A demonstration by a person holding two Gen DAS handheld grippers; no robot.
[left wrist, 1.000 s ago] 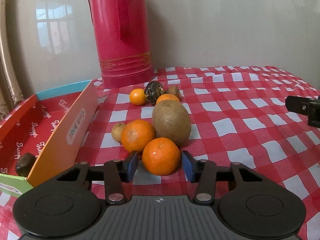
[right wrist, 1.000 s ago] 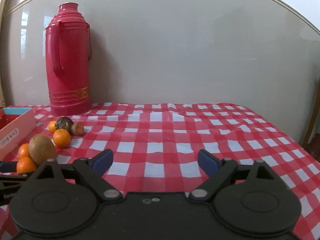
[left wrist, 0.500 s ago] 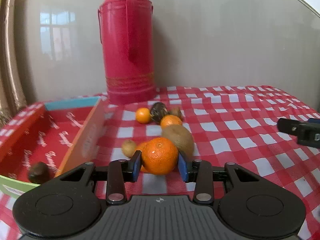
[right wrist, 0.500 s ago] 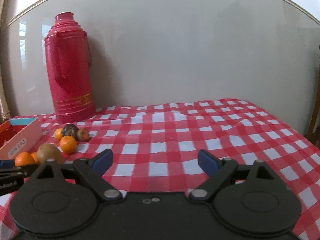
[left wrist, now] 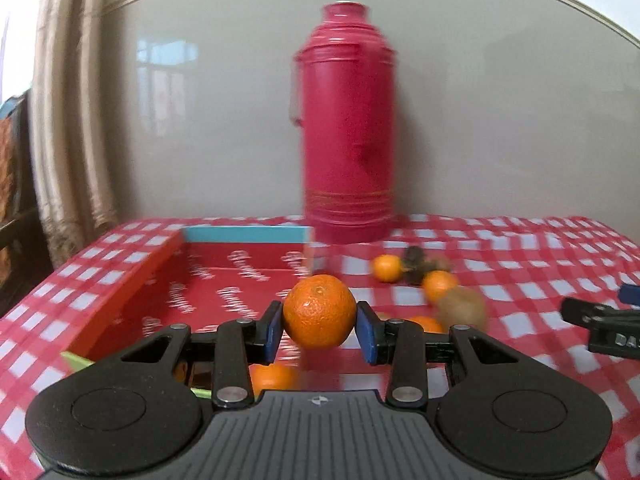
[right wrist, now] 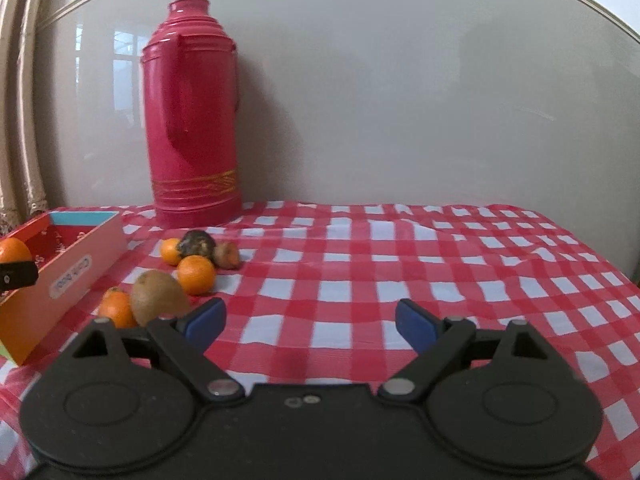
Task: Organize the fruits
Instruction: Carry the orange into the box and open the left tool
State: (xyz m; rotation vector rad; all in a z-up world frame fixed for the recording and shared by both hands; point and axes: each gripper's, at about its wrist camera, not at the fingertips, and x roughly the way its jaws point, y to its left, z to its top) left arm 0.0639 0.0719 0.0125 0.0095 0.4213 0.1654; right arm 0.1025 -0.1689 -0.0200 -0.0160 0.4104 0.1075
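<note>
My left gripper (left wrist: 319,328) is shut on an orange (left wrist: 319,311) and holds it in the air over the near right part of the red box (left wrist: 224,276). Another orange (left wrist: 274,376) shows low in the box behind the fingers. In the right wrist view my right gripper (right wrist: 310,320) is open and empty above the checked cloth. To its left lie a kiwi (right wrist: 158,298), three oranges (right wrist: 196,274) and two dark fruits (right wrist: 196,243). The held orange (right wrist: 14,251) shows over the box (right wrist: 68,276) at the left edge.
A tall red thermos (left wrist: 346,128) stands at the back by the wall, also in the right wrist view (right wrist: 192,120). The red-and-white checked tablecloth (right wrist: 400,272) covers the table. A curtain (left wrist: 64,120) hangs at the left. The right gripper's tip (left wrist: 600,320) shows at the right edge.
My left gripper closed on the orange, lifted it from the fruit pile and swung left over the box. The right gripper moved a little left, staying open.
</note>
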